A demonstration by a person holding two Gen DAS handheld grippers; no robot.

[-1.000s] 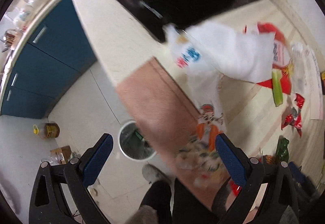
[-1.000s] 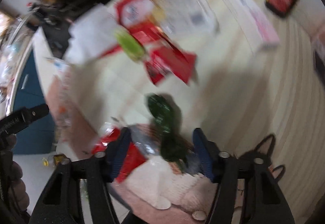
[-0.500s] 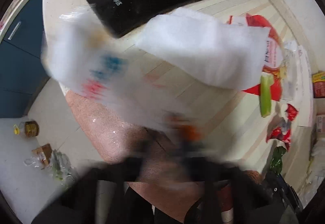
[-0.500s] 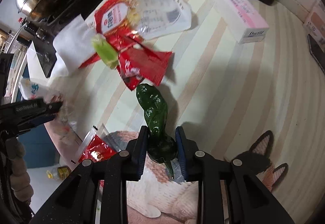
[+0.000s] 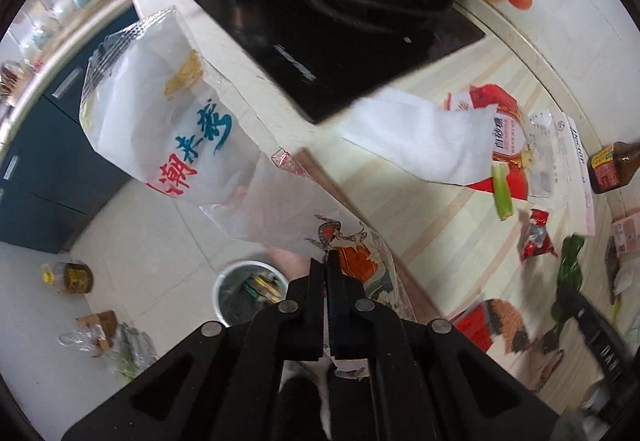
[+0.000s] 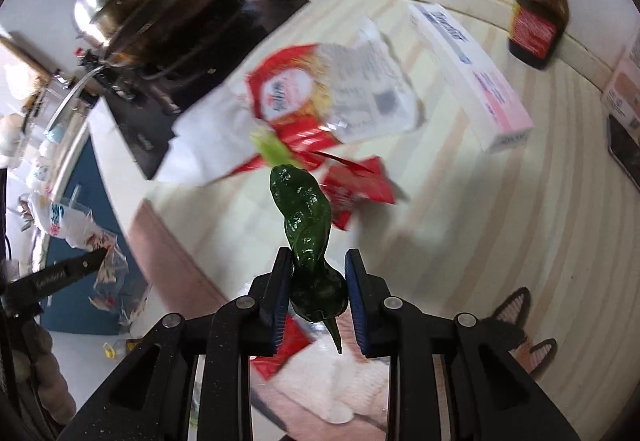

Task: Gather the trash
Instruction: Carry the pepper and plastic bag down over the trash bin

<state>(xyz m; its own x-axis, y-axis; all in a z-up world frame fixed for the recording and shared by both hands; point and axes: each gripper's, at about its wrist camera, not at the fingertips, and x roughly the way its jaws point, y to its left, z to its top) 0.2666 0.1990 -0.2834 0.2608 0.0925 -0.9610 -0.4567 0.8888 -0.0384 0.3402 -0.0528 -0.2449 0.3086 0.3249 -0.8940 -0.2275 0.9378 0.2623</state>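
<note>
Left gripper [image 5: 326, 269] is clamped flat on the corner of a plastic bag [image 5: 192, 129], so the bag hangs out to the upper left of the frame, off the tabletop [image 5: 440, 241] edge. Bin [image 5: 248, 293] sits on the floor at lower centre, just below the gripper; holding the bag by one corner looks meant for a clean drop into it. Right gripper [image 6: 318, 281] pinches a green pepper [image 6: 302, 213] near its stem end, the body sticking up past the fingertips and clear of the tabletop. More trash lies on the tabletop: red wrappers [image 6: 352, 189], a sugar bag [image 6: 304, 93], a celery piece [image 5: 502, 193], a white sheet [image 5: 420, 137]. Sauce bottle [image 6: 538, 13] and box [image 6: 472, 69] stand at upper right, probably not trash.
</note>
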